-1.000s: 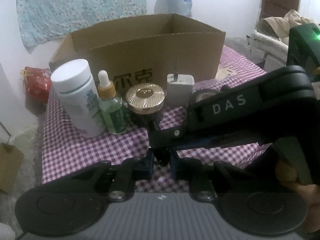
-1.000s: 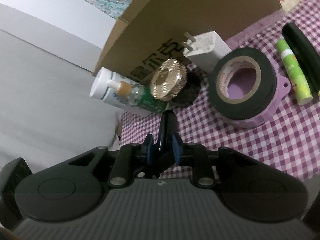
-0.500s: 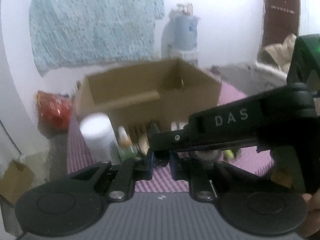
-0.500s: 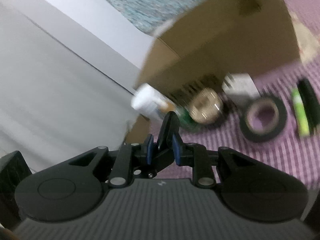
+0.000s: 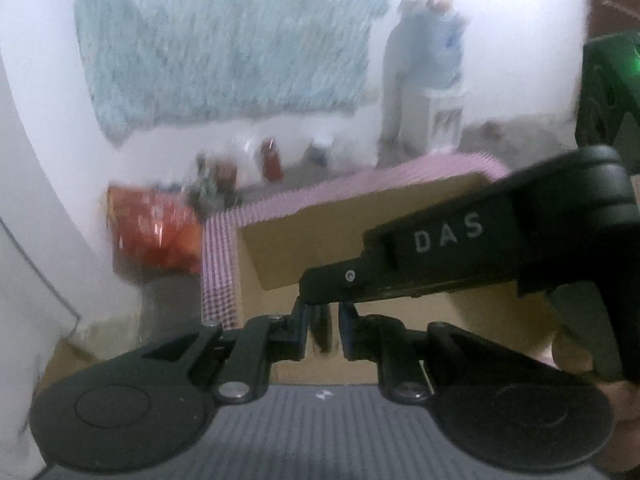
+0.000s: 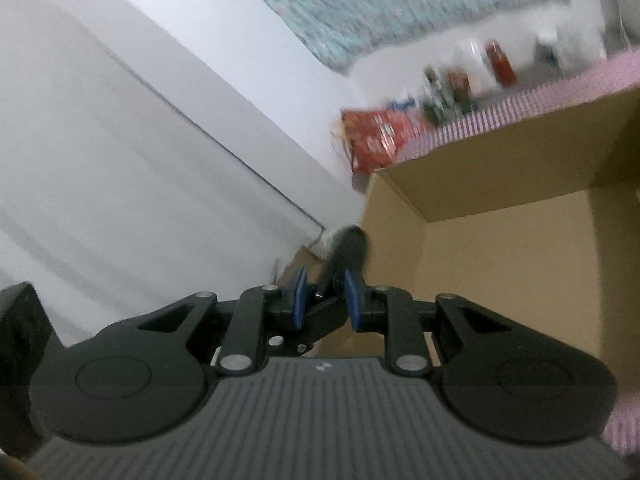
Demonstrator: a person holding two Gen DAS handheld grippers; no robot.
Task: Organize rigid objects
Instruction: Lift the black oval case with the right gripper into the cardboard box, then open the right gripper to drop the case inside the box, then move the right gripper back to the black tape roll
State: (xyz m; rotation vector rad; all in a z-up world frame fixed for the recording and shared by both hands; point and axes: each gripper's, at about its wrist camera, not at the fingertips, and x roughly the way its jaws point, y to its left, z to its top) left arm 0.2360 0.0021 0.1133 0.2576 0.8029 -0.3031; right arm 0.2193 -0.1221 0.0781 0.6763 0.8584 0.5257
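Swung up and forward since the earlier views, away from the bottles and tape, now out of sight, to hang over the open cardboard box [image 6: 500, 264]. Set mouth-up on the checked cloth [image 5: 218, 272], so as to take things from overhead. Clamped tight in the right gripper [image 6: 322, 300]: a blurred dark stick [image 6: 350, 240], tip poking forward past the box's left wall, not yet inside. Pinched shut too, the left gripper [image 5: 324, 320], on a dark sliver, seemingly the same piece, probably shared for steadiness. Likely carried there for release inside.
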